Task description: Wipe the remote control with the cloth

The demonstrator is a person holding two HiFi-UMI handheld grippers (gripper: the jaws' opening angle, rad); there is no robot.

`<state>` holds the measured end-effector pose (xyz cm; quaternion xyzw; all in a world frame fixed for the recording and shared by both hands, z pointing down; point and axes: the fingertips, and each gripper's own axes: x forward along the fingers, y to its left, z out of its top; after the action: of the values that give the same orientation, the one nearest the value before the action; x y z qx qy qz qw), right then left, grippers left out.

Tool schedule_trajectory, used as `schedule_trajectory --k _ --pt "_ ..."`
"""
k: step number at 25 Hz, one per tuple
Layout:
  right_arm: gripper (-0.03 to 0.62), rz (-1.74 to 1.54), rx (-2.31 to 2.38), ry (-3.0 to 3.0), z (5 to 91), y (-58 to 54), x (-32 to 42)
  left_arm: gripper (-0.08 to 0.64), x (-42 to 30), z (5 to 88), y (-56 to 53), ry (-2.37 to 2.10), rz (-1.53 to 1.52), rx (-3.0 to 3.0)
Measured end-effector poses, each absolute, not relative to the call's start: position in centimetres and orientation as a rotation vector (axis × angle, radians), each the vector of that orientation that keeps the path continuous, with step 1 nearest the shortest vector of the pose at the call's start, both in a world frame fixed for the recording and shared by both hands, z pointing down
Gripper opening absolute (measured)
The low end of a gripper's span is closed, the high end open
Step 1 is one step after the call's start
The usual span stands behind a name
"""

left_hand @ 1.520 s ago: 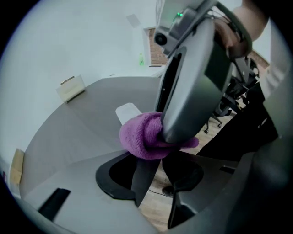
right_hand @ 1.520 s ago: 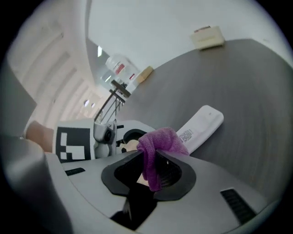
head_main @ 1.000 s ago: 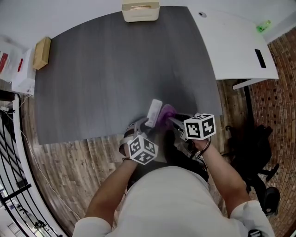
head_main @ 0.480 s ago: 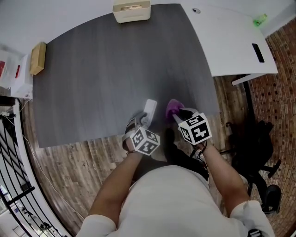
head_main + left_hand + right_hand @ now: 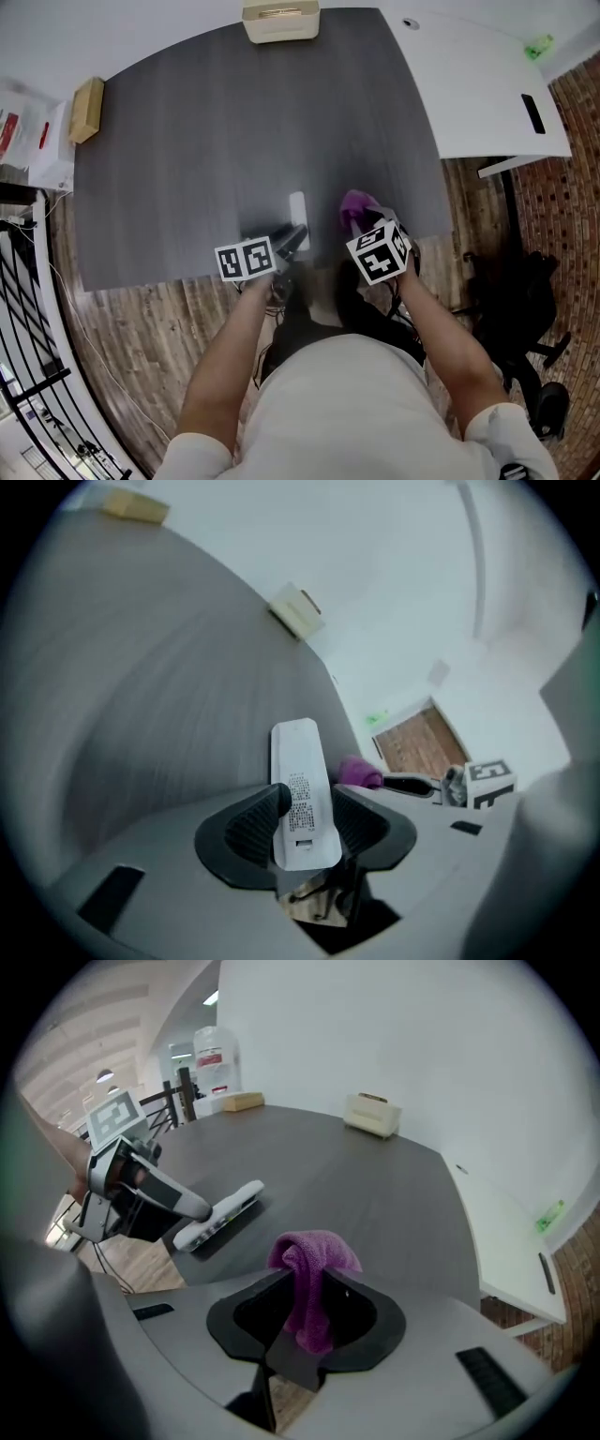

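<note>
The white remote control [image 5: 297,208] lies near the front edge of the dark grey table [image 5: 206,141], its printed label side up in the left gripper view [image 5: 302,794]. My left gripper [image 5: 292,234] has the remote's near end between its jaws, which are closing; both pads [image 5: 258,817] touch its sides. A little to the right, my right gripper [image 5: 361,217] is shut on the purple cloth [image 5: 356,205], which bunches above its jaws [image 5: 314,1260]. Cloth and remote are apart; the right gripper view shows the remote [image 5: 220,1213] off to the left.
A cream box [image 5: 279,21] sits at the table's far edge and a tan block [image 5: 86,109] at its left edge. A white desk [image 5: 478,84] adjoins on the right. A black chair base [image 5: 525,281] stands on the wood floor to the right.
The cloth was against the raised remote a second ago; now the right gripper has drawn it away to the right. The left gripper has turned and the remote lies lower and flatter.
</note>
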<state>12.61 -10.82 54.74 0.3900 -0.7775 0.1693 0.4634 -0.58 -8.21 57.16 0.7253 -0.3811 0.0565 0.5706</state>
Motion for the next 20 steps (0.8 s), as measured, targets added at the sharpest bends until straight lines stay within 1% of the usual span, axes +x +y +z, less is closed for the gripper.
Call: schedule_trajectory --k 3,6,9,15,20 --pt "0.089 0.391 1.102 -1.936 53.0 -12.0 12.9 0.183 -1.3 57.1 -8.0 -0.841 -0.002 1.639" --pt "0.096 0.302 1.199 -1.966 51.3 -12.7 12.4 0.184 -1.8 57.1 -7.9 -0.817 -0.066 1.610" --pt "0.132 0.265 1.148 -1.976 52.3 -12.8 11.1 0.184 -2.5 57.1 -7.9 -0.816 -0.068 1.616" --pt "0.167 0.202 0.942 -1.922 55.8 -13.0 8.0 0.184 -5.3 57.3 -7.7 -0.864 -0.060 1.597" --pt "0.249 0.227 0.962 -1.983 53.9 -12.6 6.8 0.184 -7.2 57.6 -7.3 -0.919 0.003 1.615"
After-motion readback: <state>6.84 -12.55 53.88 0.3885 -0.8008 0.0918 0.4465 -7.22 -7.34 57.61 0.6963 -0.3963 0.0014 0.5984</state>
